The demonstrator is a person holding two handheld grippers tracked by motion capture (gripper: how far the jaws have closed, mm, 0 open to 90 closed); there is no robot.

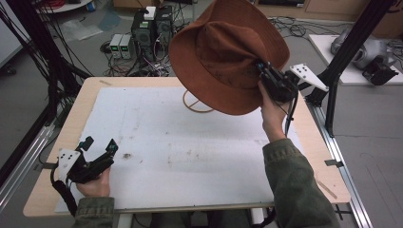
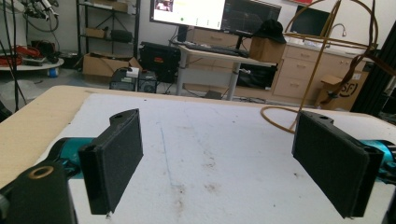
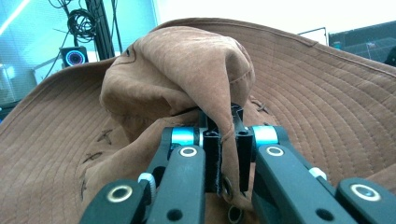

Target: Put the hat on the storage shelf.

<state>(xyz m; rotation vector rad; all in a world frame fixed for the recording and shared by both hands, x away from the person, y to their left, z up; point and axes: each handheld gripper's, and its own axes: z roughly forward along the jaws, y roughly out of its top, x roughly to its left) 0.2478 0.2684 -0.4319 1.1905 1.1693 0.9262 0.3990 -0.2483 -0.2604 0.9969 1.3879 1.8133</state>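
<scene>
The left tongs [image 1: 100,145] rest with jaws apart on the bench [image 1: 57,137], while the right tongs [image 1: 262,71] clamp the brown hat's [image 1: 223,52] crown, lifted above the wire stand [image 1: 192,102]; it looks soft, light, floppy.

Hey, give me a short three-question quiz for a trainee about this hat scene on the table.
1. True or false: the right gripper is shut on a fold of the brown hat.
2. How do the left gripper jaws stand? A wide open, nothing between them; B shut on the hat; C shut on a cable.
3. What stands on the white mat under the lifted hat?

Key: 1 true. 2 A. 3 the wire hat stand.
</scene>
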